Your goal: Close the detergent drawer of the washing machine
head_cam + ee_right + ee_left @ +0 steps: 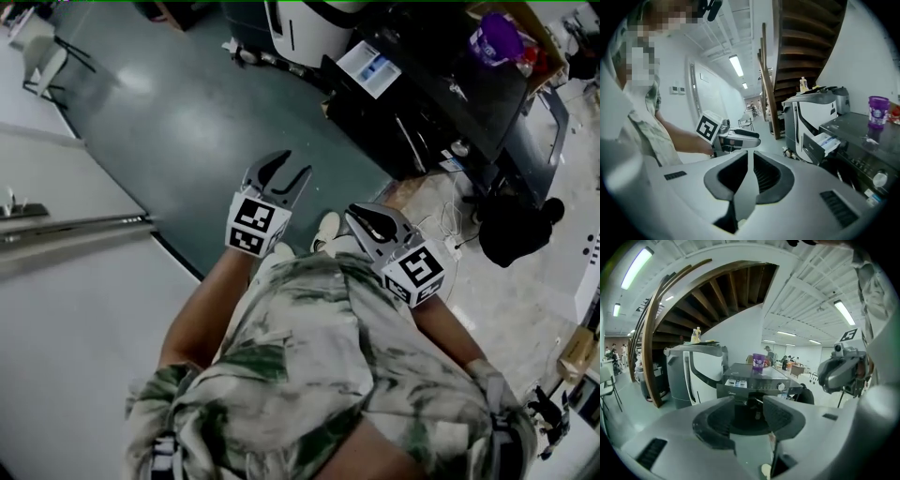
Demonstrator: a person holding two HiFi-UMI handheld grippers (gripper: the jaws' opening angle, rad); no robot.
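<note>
Grippers both empty: our left gripper gapes, our right gripper is pinched together. Well ahead, the detergent drawer juts from the washing machine. We judge it light, rigid and sliding, so push its front panel squarely.

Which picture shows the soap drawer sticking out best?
The right gripper view: the detergent drawer juts out sideways, compartments showing. The head view shows it small from above; the left gripper view, front-on and tiny.

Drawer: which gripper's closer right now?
Right, probably. The drawer sits off to the right of the right gripper and looks larger there; the left gripper faces it head-on from farther back.
</note>
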